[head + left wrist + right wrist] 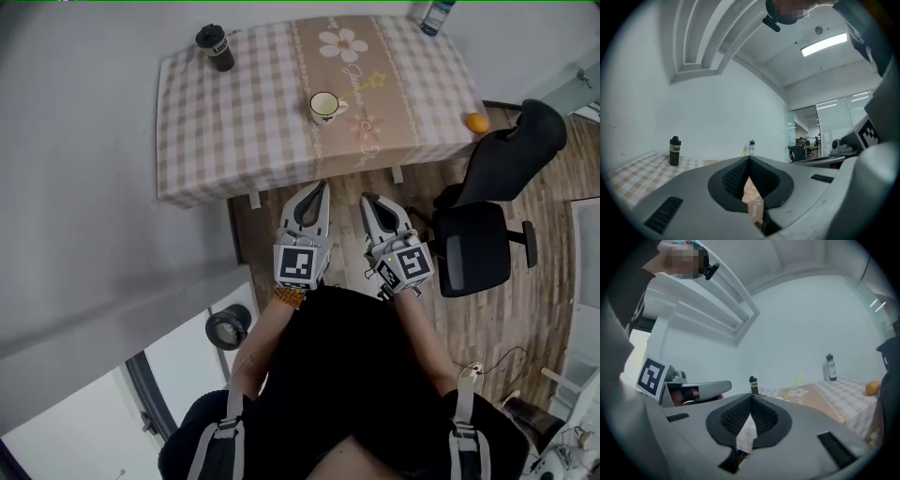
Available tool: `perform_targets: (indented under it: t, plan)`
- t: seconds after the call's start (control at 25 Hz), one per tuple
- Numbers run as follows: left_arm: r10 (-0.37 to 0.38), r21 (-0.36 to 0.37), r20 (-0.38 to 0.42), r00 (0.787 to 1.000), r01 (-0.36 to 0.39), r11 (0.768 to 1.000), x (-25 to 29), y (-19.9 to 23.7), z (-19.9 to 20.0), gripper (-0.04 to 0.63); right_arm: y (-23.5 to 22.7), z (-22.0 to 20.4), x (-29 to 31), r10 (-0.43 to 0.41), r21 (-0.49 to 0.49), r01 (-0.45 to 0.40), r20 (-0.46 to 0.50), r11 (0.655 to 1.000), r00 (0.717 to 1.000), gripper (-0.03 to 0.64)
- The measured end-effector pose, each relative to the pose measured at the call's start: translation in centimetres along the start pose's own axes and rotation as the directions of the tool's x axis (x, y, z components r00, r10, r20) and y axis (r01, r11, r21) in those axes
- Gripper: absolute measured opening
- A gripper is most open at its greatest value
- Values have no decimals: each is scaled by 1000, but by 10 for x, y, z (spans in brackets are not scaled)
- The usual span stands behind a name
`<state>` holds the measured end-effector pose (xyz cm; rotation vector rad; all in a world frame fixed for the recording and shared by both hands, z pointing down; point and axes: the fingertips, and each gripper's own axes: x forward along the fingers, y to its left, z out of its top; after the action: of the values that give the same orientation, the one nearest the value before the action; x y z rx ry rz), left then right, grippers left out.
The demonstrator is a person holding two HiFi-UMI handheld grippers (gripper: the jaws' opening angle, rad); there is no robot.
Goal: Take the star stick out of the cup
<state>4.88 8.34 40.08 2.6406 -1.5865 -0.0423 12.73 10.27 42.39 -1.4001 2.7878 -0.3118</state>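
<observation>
A white cup (324, 106) stands near the middle of the checked table (197, 141). The yellow star stick (373, 82) leans out of it to the right. Both grippers are held short of the table's near edge, over the wooden floor, well apart from the cup. My left gripper (322, 186) and my right gripper (367, 199) are both shut, with nothing between their jaws. In the right gripper view the star stick (798, 380) pokes up just beyond the shut jaw tips (751, 397). In the left gripper view the jaw tips (749, 159) also meet.
A black tumbler (216, 47) stands at the table's far left and a bottle (436, 14) at its far right. An orange (477, 122) lies near the right edge. A black office chair (487, 206) stands right of my grippers.
</observation>
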Motion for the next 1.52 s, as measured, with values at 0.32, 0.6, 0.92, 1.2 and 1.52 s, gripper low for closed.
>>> perform_targets:
  t: [0.32, 0.6, 0.92, 1.2, 1.52]
  plan:
    - [-2, -17, 10, 1000, 2, 1000, 41, 38, 6, 2, -22, 6, 48, -19, 15, 20, -13, 1000, 1000, 3]
    - [-10, -20, 16, 1000, 11, 1000, 65, 75, 5, 2, -36, 9, 87, -44, 12, 44, -15, 999, 999, 3]
    - [-58, -15, 44, 997, 58, 998, 88, 107, 15, 2, -54, 13, 131, -93, 29, 93, 2, 995, 996, 3]
    - [-99, -26, 19, 995, 99, 995, 99, 122, 11, 2, -79, 16, 143, -164, 77, 163, 8, 984, 986, 3]
    - [-82, -60, 40, 996, 84, 995, 107, 133, 3, 2, -95, -3, 158, -170, 84, 172, -31, 981, 985, 3]
